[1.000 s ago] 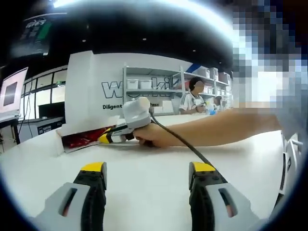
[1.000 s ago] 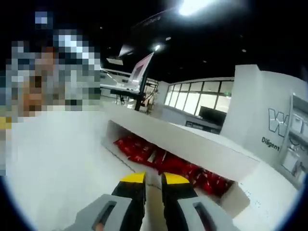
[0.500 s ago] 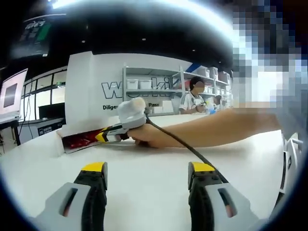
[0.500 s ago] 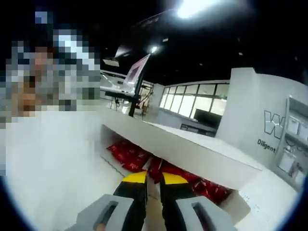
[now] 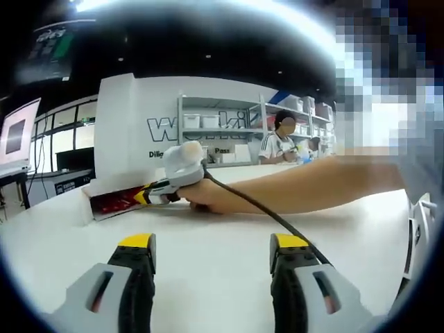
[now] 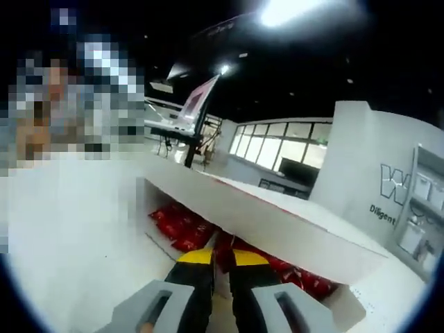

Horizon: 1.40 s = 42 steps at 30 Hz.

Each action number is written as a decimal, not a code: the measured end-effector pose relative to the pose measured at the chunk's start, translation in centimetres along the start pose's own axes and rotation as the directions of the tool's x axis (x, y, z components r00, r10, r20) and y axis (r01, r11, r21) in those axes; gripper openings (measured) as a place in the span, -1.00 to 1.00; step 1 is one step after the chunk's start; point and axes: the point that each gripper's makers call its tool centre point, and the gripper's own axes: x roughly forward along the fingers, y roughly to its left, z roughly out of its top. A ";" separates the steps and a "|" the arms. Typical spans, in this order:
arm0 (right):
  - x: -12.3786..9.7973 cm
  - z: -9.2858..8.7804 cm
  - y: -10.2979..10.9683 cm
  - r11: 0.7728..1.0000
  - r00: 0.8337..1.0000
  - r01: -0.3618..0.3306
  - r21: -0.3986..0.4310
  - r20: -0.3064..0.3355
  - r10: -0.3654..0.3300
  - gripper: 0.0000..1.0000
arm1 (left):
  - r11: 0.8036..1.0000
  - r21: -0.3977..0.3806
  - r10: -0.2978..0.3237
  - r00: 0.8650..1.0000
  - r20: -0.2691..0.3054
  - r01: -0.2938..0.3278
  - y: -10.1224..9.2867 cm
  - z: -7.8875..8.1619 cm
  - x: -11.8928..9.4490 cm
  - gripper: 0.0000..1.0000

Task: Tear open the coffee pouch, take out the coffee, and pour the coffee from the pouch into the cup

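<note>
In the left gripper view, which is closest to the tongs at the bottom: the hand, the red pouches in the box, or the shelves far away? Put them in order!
From the left tongs:
1. The person's hand, just ahead on the white table, holding the right tongs.
2. The red pouches, farther left, inside the open white box.
3. The shelves, far back against the wall.

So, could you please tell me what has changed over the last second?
The right gripper has pushed further toward the open white box, and its tips now sit at the red pouches; its jaws look nearly closed, with nothing visibly held. The left gripper stays open and empty above the white table.
</note>
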 end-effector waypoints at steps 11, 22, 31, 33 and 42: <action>0.1 -0.2 -0.5 1.000 1.000 0.017 0.003 -0.013 -0.017 -0.91 | 1.000 -0.002 0.003 1.000 -0.010 -0.003 0.1 -0.1 0.2 0.36; -0.9 -0.3 -0.6 0.999 1.000 0.017 0.042 0.004 -0.018 -0.93 | 1.000 -0.011 0.001 1.000 -0.021 -0.001 0.1 -0.3 0.2 0.37; -3.0 -0.9 -0.1 0.997 1.000 -0.005 0.073 -0.010 0.006 -0.93 | 1.000 -0.009 0.007 1.000 -0.029 -0.008 0.3 -0.5 0.2 0.37; -2.9 -0.9 -0.3 0.996 1.000 -0.010 0.086 -0.006 0.010 -0.93 | 1.000 -0.008 0.006 1.000 -0.030 -0.007 0.2 -0.5 0.2 0.37; -4.5 -1.2 0.4 0.993 0.999 -0.029 0.113 -0.009 0.031 -0.89 | 1.000 -0.003 0.009 1.000 -0.028 -0.009 0.3 -0.4 0.1 0.37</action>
